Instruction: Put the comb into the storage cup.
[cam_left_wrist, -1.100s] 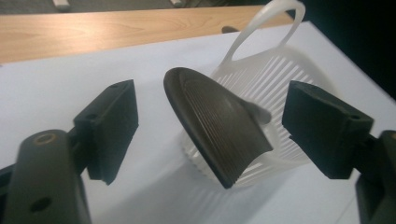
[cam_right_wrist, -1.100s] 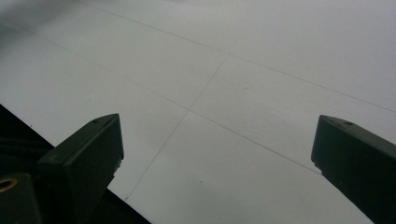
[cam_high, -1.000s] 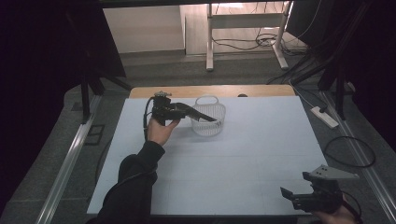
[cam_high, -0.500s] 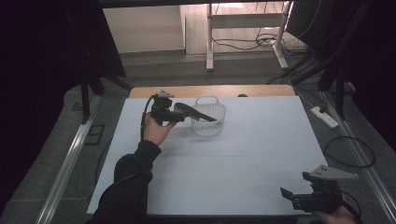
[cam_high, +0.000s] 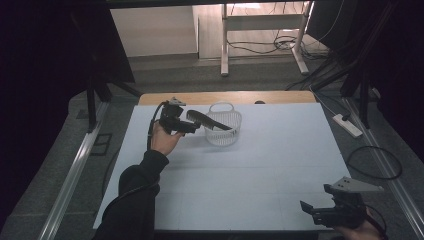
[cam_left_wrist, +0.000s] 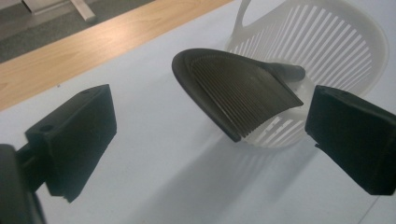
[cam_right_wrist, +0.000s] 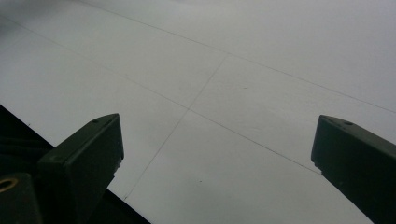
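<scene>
The left gripper (cam_left_wrist: 210, 140) is standing with its 2 jaws wide, having just been opening, and the black comb (cam_left_wrist: 236, 93) is lying free between and beyond them, touched by neither pad. The comb is resting across the rim of the white basket (cam_high: 223, 131) near the tabletop's (cam_high: 260, 170) far edge, its long axis slanting, wide toothed end jutting out toward the gripper and handle dipping into the basket. The right gripper (cam_high: 320, 214) is hovering wide and empty at the near right corner.
</scene>
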